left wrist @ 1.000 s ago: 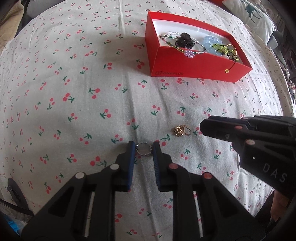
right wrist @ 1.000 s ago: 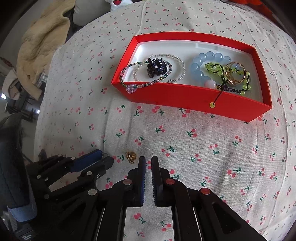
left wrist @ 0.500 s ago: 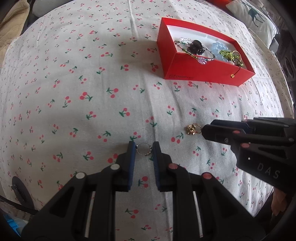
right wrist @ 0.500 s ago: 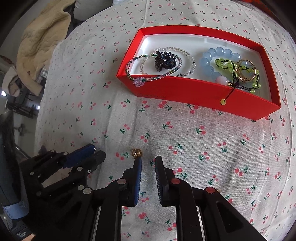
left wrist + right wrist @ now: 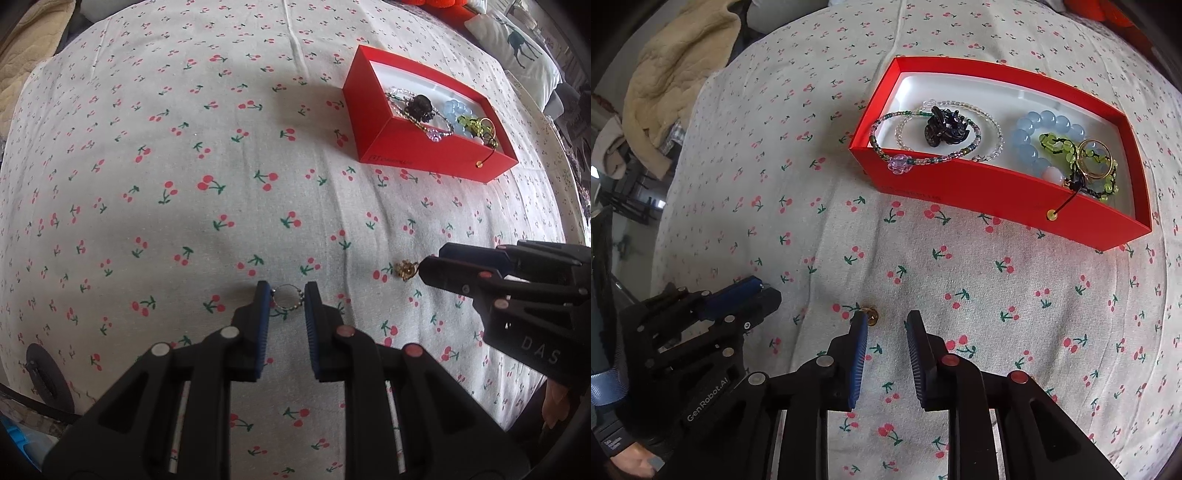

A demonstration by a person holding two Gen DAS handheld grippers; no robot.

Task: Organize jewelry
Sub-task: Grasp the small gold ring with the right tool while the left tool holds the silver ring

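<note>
Since the earlier frame, both grippers have backed away from the red box [image 5: 1001, 192], which now sits farther ahead, and the right gripper's jaws have gone from nearly closed to a moderate gap.

Small silver beaded ring [image 5: 289, 297]: located between the fingertips of the left gripper [image 5: 286, 300], over the cherry-print cloth [image 5: 184, 166]. Both blue pads stand against the ring's sides, and the jaws are narrow, set to the ring's width. Whether the ring is lifted clear of the cloth cannot be determined.

Gold ornament [image 5: 405, 268]: lying on the cloth, ahead and to the right of the left gripper, just beside the tip of the right gripper [image 5: 886, 319] as seen from the left wrist view. From the right wrist view the gold ornament [image 5: 871, 316] sits at the tip of the left-hand finger, partly hidden by it, not centred between the jaws. Right gripper is moderately parted and carries nothing.

Red box: well ahead of both grippers, to the right of the left one. Contents: a multicolour beaded bracelet [image 5: 923, 158] draped over the near wall, a clear bead bracelet [image 5: 991, 127], a black claw clip [image 5: 945, 127], a pale blue bead bracelet [image 5: 1039, 127], a green knotted bracelet [image 5: 1058, 146] and a gold ring [image 5: 1095, 158].

Beige quilted fabric [image 5: 676, 74] lies beyond the cloth's far left edge.
</note>
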